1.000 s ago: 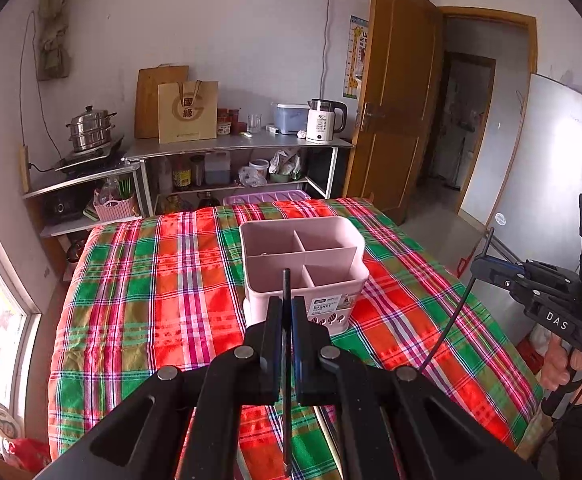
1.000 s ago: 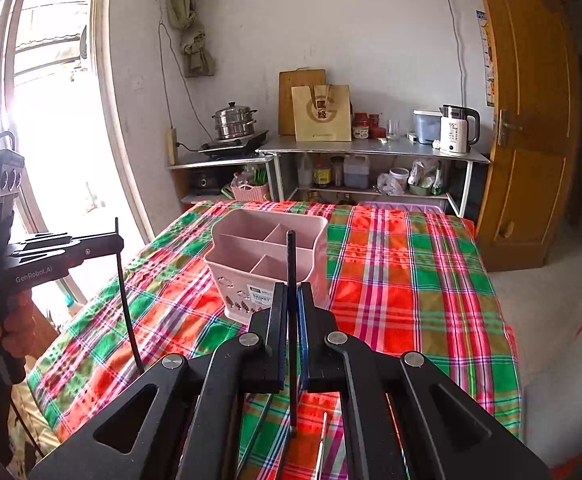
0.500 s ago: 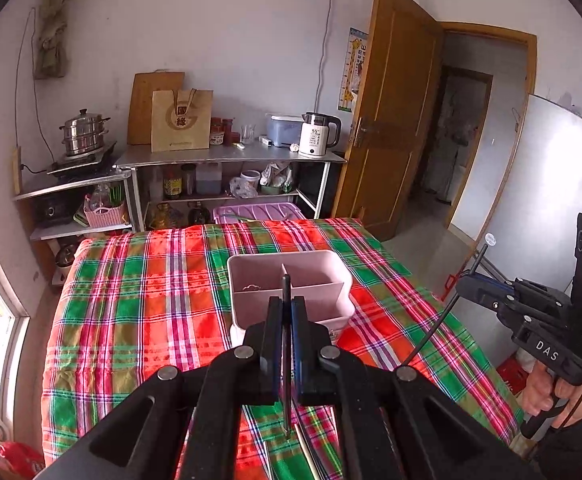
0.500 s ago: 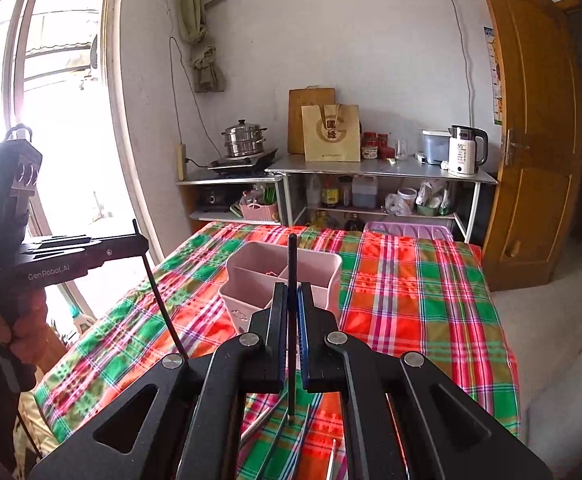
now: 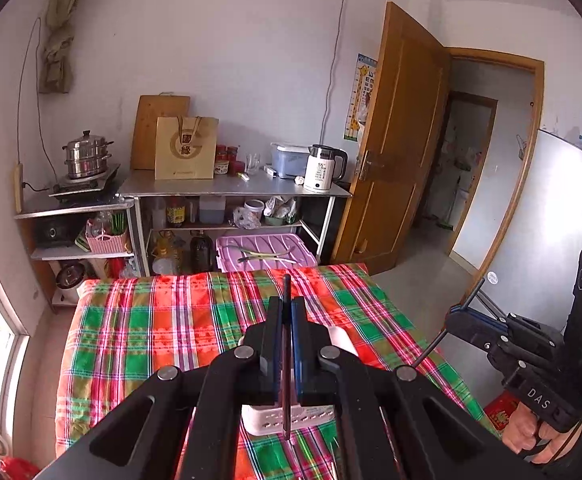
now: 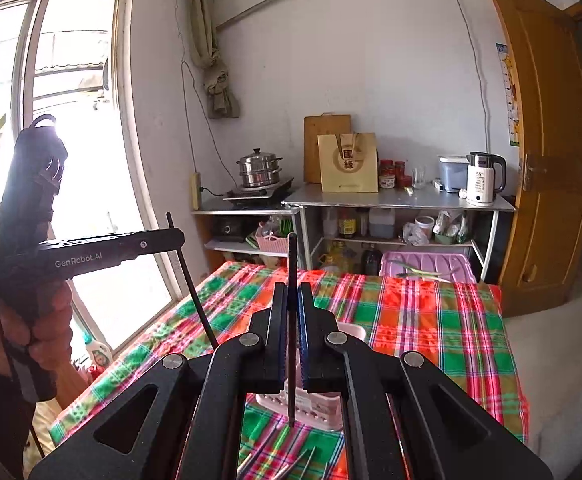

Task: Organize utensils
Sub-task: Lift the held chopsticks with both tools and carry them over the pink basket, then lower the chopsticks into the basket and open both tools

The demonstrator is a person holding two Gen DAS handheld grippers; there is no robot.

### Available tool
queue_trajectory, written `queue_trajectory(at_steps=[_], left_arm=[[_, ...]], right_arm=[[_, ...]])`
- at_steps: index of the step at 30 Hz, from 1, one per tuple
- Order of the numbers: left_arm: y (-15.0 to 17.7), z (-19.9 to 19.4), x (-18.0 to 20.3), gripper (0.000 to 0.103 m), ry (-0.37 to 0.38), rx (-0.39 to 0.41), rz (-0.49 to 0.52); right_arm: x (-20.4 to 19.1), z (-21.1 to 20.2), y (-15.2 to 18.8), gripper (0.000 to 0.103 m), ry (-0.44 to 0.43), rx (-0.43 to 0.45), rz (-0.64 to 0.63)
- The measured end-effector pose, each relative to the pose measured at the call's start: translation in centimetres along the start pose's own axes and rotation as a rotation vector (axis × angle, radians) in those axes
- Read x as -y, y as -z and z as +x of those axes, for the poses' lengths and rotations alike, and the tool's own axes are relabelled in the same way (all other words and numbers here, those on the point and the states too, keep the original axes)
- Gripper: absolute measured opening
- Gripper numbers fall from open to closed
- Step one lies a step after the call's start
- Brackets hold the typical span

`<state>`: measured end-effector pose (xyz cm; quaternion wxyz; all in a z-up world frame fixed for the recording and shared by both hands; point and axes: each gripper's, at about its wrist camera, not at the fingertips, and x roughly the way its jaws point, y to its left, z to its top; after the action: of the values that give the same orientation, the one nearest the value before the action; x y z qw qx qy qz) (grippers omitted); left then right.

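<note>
Chopstick [image 5: 286, 360] in my left gripper [image 5: 286, 312]: on the left wrist view I see the jaws clamped on this dark stick, which stands nearly upright, its top above the pads and its lower end hanging in front of the pink utensil holder [image 5: 291, 420]. That holder sits on the plaid tablecloth [image 5: 151, 328], mostly hidden behind the gripper. To the right of the holder, off the table's edge, my right gripper [image 5: 457, 318] shows, pinching a second thin dark stick [image 5: 447, 330].

On the right wrist view my right gripper [image 6: 292, 300] is clamped on its stick [image 6: 292, 320], upright over the holder [image 6: 311, 404]. Loose utensils [image 6: 275, 460] lie on the cloth just nearer than the holder. Left of the holder my left gripper [image 6: 173, 236] grips its chopstick [image 6: 191, 280].
</note>
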<state>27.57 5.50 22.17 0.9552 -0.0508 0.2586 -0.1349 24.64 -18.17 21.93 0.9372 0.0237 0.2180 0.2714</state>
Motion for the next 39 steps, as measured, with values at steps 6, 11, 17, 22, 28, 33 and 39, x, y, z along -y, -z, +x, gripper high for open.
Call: queue_trajectory(at_steps=[6, 11, 17, 22, 28, 33, 39], left_arm=[[-3.0, 0.3, -0.4, 0.004, -0.001, 0.047, 0.004], [-3.6, 2.0, -1.2, 0.004, 0.004, 0.049, -0.002], [-1.7, 5.2, -3.0, 0.004, 0.007, 0.002, -0.025], [0.2, 7.3, -4.1, 0.004, 0.011, -0.038, -0.048], [2.2, 9.0, -4.9, 0.004, 0.014, -0.076, -0.058], [3.1, 9.6, -5.2, 0.004, 0.005, -0.09, -0.069], [3.7, 8.7, -5.2, 0.006, -0.003, -0.078, -0.074]], right_arm=[[-0.5, 1.4, -1.7, 0.004, -0.017, 0.032, 0.005], [-0.5, 3.1, -2.3, 0.004, -0.025, 0.044, 0.016], [-0.3, 5.4, -1.4, 0.004, -0.035, 0.025, 0.035], [-0.2, 7.6, 0.8, 0.004, -0.038, -0.036, 0.047], [0.2, 9.9, 3.0, 0.005, -0.041, -0.113, 0.065], [0.6, 10.7, 3.9, 0.005, -0.042, -0.155, 0.075], [0.8, 9.9, 4.0, 0.01, -0.045, -0.157, 0.07]])
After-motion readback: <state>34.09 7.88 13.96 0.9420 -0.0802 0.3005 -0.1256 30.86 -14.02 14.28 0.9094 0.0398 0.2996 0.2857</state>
